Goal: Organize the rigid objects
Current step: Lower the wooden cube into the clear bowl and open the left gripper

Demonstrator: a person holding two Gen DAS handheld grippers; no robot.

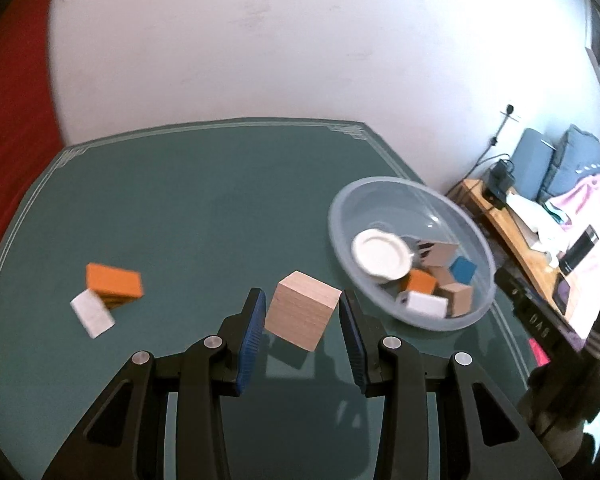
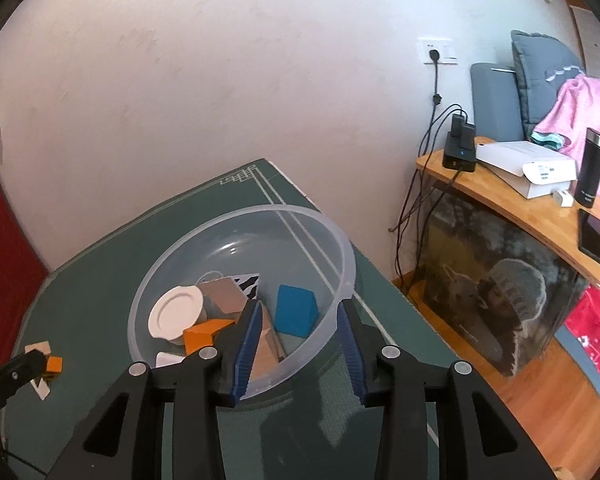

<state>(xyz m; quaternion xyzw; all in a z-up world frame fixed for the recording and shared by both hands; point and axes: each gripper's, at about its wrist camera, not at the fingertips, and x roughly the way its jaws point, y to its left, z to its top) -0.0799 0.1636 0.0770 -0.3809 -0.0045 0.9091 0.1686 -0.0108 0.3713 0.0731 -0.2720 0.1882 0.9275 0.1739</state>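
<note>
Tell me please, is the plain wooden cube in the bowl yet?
Out: the wooden cube hangs between the left gripper pads, short of the bowl.

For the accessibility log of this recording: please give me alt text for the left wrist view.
The left hand-held gripper holds a plain wooden cube between its blue pads above a green table. To the right, a clear plastic bowl holds a white lid and several blocks. On the left of the table lie an orange block and a white block, touching.

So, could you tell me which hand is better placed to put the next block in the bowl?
Left: the left gripper already holds a wooden cube beside the bowl. The right gripper holds nothing.
</note>
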